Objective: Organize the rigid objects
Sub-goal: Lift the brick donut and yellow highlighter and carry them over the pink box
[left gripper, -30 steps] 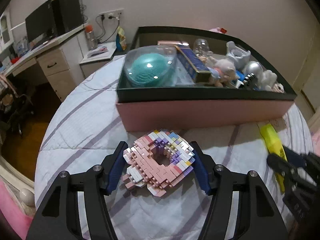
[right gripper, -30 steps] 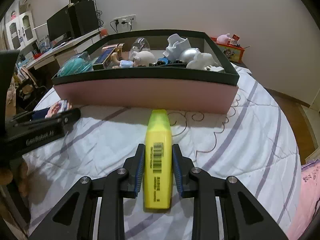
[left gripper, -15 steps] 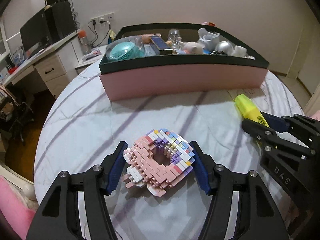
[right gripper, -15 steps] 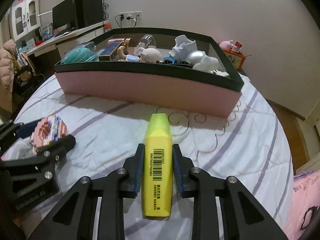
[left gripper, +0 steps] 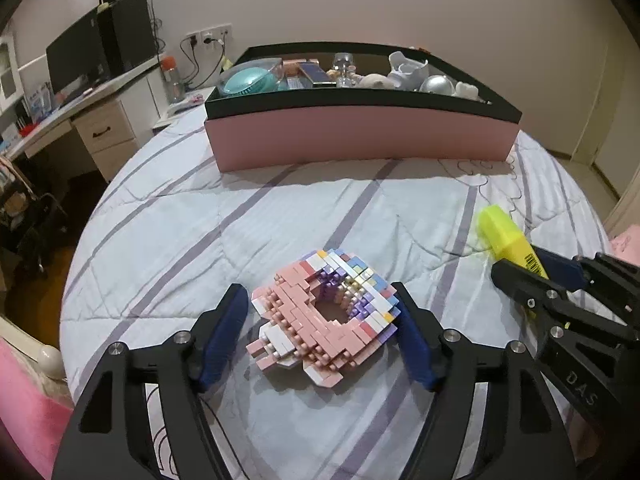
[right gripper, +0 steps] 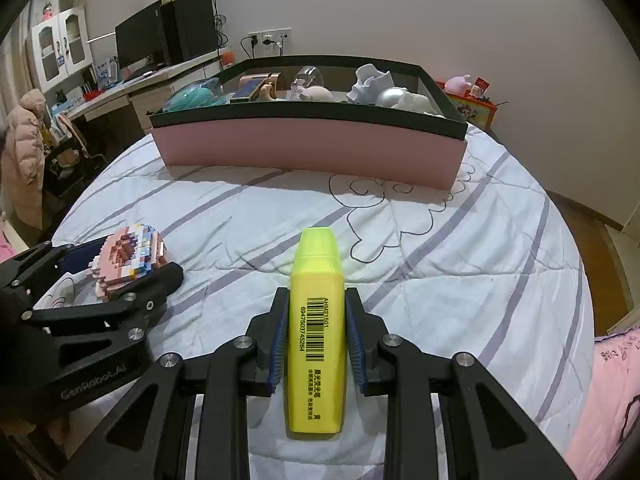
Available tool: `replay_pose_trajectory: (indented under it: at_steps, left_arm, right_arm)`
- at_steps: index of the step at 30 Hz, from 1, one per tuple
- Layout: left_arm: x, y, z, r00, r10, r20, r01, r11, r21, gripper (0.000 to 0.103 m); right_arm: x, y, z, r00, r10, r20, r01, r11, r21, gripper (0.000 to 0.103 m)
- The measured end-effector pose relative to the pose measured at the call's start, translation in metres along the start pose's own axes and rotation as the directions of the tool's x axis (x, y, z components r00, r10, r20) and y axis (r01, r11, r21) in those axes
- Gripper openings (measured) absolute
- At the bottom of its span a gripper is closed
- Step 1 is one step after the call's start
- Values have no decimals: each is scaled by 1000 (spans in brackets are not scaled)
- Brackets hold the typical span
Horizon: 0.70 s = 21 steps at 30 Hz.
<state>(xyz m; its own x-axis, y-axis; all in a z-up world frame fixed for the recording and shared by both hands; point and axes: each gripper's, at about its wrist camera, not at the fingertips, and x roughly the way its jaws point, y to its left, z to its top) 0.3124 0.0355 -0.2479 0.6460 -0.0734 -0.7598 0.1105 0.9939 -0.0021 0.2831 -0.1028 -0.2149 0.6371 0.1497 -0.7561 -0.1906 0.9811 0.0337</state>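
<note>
My left gripper (left gripper: 320, 320) is shut on a pink and pastel brick model (left gripper: 324, 316), held low over the striped bed cover; both show in the right wrist view (right gripper: 128, 258) at the left. My right gripper (right gripper: 316, 320) is shut on a yellow highlighter (right gripper: 317, 328) with a barcode, its cap pointing at the box. The highlighter also shows in the left wrist view (left gripper: 508, 240) at the right. A pink box with a black rim (left gripper: 360, 140) stands farther back on the bed, holding a teal round item (left gripper: 246, 82), a silver ball (left gripper: 436, 85) and several figurines.
The striped white bed cover (left gripper: 280, 220) stretches between the grippers and the box. A desk with monitor and speaker (left gripper: 100, 56) stands at the left. A pink quilt (right gripper: 608, 392) lies at the right. An orange box with a pink toy (right gripper: 472, 100) sits behind.
Both grippers have drawn back from the box toward the near side of the bed, each keeping its object. The box now looks smaller and farther away.
</note>
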Motion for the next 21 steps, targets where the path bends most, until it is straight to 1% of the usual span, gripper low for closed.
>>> replay_pose_trajectory:
  at_steps: [1,4,9,12,13,16,18,21]
  left_arm:
    - [-2,2,0,1000,-11,15,11,1000,-10,64]
    - [-6,5,-2,999,-29,35,30,999,-23,63]
    - [-19,4,2,998,-31,62,33,999,-30,63]
    - [-37,3,8,994,-32,107,35,999,-23,63]
    - [-46,3,10,991,-26,135,29,999,-20,63]
    - [-65,0,19,983,-25,183,26,1000,0,63]
    - [-76,-2,22,978,-8,210,7,1000,7,64]
    - [-97,-6,27,963,15,269,-21,1000,18,64]
  right_arm:
    - [0,-1,0,1000,3,1,-3,1000,5,27]
    - [-1,-2,-2,1000,8,17,-9,1000,21,27]
    - [-11,-3,-1,998,27,65,-30,999,46,27]
    - [-20,-1,3,994,46,97,-51,998,48,27]
    - [-25,0,5,992,50,119,-56,997,49,27]
    - [-41,3,13,983,58,176,-67,997,46,27]
    - [-54,5,19,976,55,213,-65,997,41,27]
    - [-74,7,24,962,62,267,-75,996,39,27]
